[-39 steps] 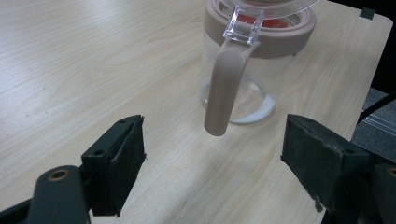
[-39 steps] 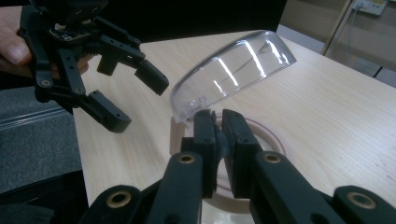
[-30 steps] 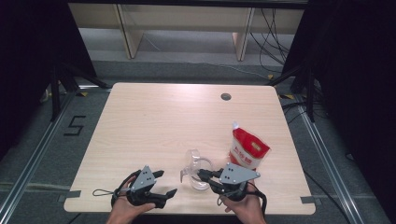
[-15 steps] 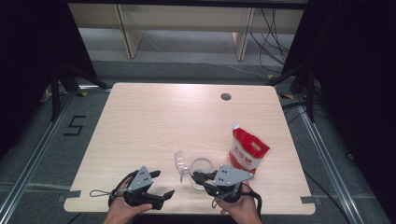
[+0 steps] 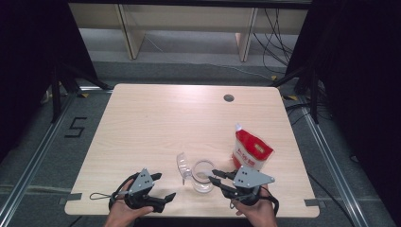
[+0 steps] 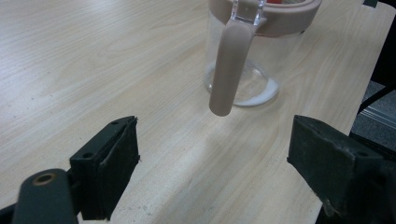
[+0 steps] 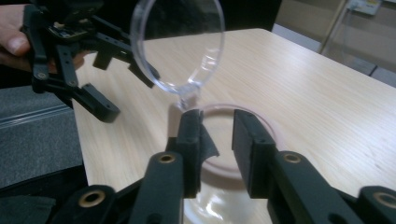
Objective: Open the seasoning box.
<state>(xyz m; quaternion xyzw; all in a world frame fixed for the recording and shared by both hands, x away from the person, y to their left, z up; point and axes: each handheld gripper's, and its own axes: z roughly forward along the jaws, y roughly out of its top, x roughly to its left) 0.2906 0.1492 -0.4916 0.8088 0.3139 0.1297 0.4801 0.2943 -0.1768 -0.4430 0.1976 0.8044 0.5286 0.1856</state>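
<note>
Glass jug near table's front edge

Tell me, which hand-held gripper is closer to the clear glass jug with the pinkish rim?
Right. The right hand-held gripper has its tips over the clear glass jug's pinkish rim, jaws just opening. The left hand-held gripper sits apart on the handle side, open.

Overhead light is brightening the table while its surroundings are sinking into darkness, and near black jaws are blurring softly.
</note>
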